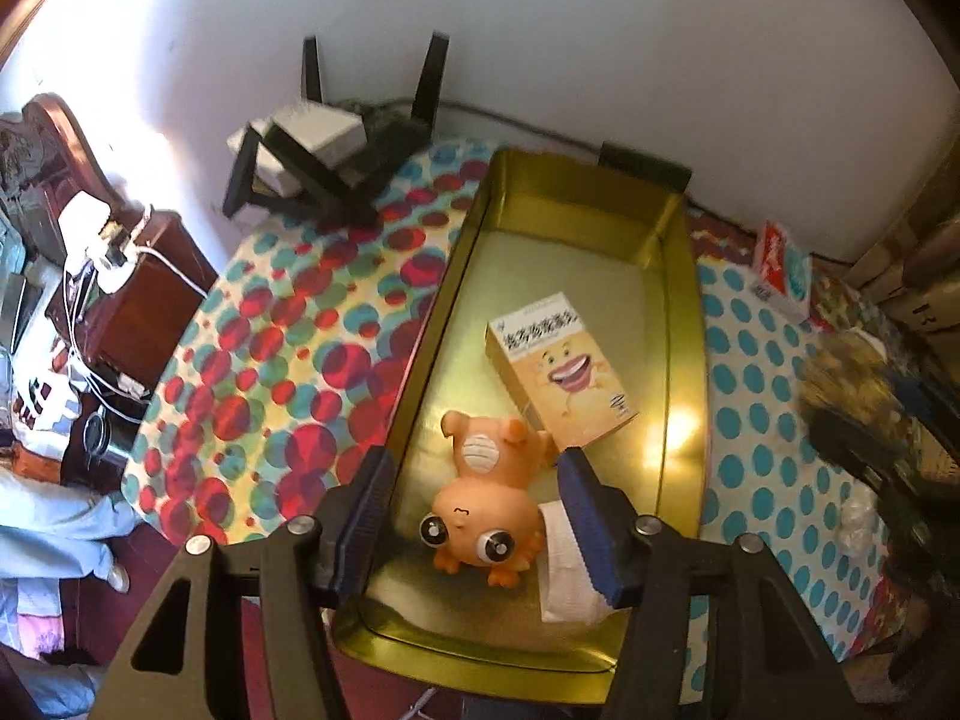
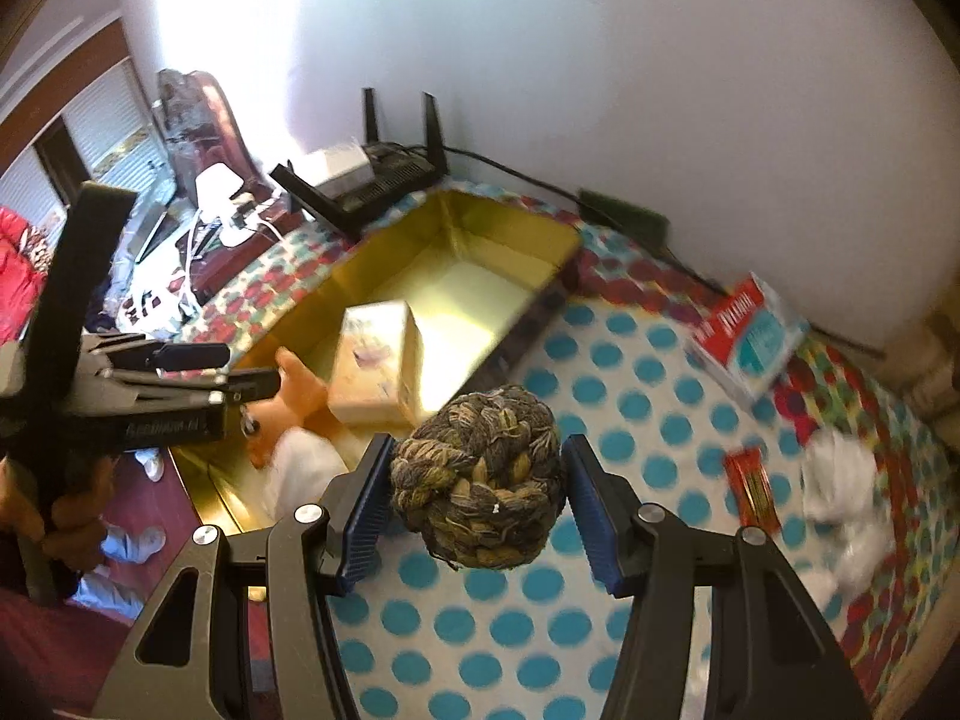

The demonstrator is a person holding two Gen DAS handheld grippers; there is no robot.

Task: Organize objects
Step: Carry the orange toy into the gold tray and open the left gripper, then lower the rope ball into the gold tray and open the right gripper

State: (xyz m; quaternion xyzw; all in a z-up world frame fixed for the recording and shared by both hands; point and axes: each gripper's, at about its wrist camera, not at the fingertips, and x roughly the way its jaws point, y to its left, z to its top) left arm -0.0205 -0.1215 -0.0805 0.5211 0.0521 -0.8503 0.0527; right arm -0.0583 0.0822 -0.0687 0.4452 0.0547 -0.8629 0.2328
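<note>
The left gripper (image 1: 474, 516) is held open over the near end of a gold tin (image 1: 681, 324), pads clear of the orange pig toy (image 1: 480, 504) that is seen lying between and below them on the tin's floor. A white roll (image 1: 567, 564) is tucked right beside the pig, partly hidden by the right pad. Just past the pig, a yellow box (image 1: 558, 372) with a cartoon face is laid flat in the tin; the far half of the tin is bare. The right gripper (image 2: 477, 498) is closed on a braided rope ball (image 2: 480, 480), both blue pads pressed to its sides, and the ball is carried above the dotted cloth (image 2: 630, 396), just right of the tin. In that view the left gripper is seen at the left, held by a hand (image 2: 66, 516) over the tin's near end. Farther right on the cloth, a red-and-blue box (image 2: 750, 336) is set near the wall, with a small red packet (image 2: 750, 486) and some crumpled white stuff (image 2: 846, 498) nearer; that part is blurred. A black router (image 1: 336, 168) with antennas is parked at the far left corner by the wall.
</note>
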